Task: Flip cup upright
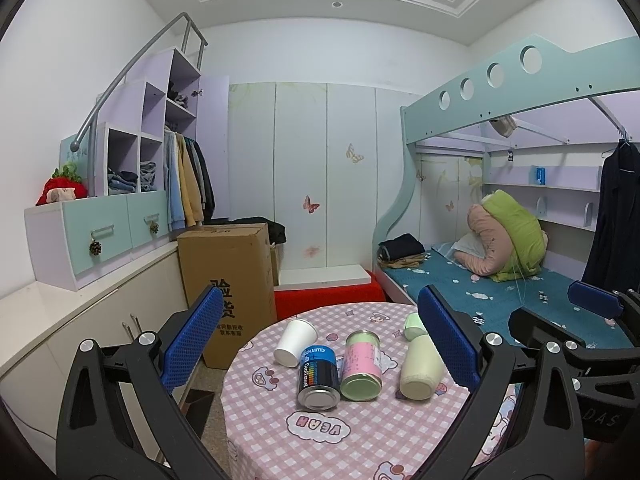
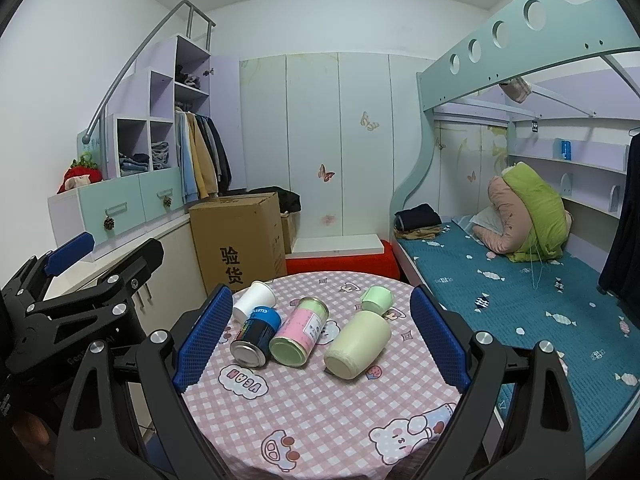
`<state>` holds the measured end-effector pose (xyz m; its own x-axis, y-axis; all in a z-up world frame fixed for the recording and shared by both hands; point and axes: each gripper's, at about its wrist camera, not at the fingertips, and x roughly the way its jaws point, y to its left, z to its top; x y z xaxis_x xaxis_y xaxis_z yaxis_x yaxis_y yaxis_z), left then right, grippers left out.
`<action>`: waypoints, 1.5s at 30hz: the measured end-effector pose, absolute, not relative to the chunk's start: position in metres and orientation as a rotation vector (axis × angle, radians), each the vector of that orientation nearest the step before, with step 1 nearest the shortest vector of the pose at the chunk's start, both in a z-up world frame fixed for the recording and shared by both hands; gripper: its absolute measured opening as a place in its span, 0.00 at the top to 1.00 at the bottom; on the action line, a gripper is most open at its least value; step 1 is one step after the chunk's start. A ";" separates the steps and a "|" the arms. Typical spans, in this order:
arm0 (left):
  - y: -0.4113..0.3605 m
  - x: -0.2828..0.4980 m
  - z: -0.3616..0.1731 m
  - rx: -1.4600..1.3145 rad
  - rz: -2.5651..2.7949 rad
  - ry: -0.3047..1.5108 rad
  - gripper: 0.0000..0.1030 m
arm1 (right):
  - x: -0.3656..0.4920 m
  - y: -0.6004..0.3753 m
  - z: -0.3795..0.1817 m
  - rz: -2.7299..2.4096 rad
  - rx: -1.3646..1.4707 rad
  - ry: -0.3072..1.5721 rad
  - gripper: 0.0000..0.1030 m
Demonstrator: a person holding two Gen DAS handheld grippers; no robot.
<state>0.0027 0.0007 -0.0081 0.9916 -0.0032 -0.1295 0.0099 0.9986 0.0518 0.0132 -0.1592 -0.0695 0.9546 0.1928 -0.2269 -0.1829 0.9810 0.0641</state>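
A white paper cup [image 1: 295,342] [image 2: 254,301] lies on its side at the far left of the round table [image 1: 352,432] [image 2: 320,400]. Beside it lie a blue and black can [image 1: 318,376] [image 2: 256,334], a pink and green can [image 1: 361,365] [image 2: 300,332], a cream cup [image 1: 420,368] [image 2: 358,343] and a small pale green cup [image 1: 414,326] [image 2: 377,299]. My left gripper [image 1: 320,344] is open and empty, above the table's near side. My right gripper [image 2: 320,332] is open and empty, to the right of the left one.
A cardboard box [image 1: 226,284] [image 2: 240,240] stands on the floor left of the table. A white cabinet [image 1: 60,320] runs along the left wall. A bunk bed with a blue mattress [image 1: 500,300] [image 2: 520,300] is on the right. A red mat [image 2: 344,264] lies behind the table.
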 end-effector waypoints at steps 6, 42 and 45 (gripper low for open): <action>0.001 0.003 -0.009 0.052 -0.007 0.130 0.05 | 0.014 -0.159 -0.070 0.190 0.042 0.237 0.16; 0.020 0.103 -0.064 0.019 -0.006 0.386 0.05 | 0.108 -0.144 -0.115 0.219 0.050 0.405 0.16; 0.024 0.119 -0.078 0.009 0.005 0.437 0.05 | 0.123 -0.143 -0.123 0.224 0.051 0.434 0.16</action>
<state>0.1188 0.0245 -0.0780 0.9060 0.0065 -0.4232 -0.0024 0.9999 0.0101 0.1230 -0.1433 -0.1231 0.8834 0.2256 -0.4107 -0.2038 0.9742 0.0967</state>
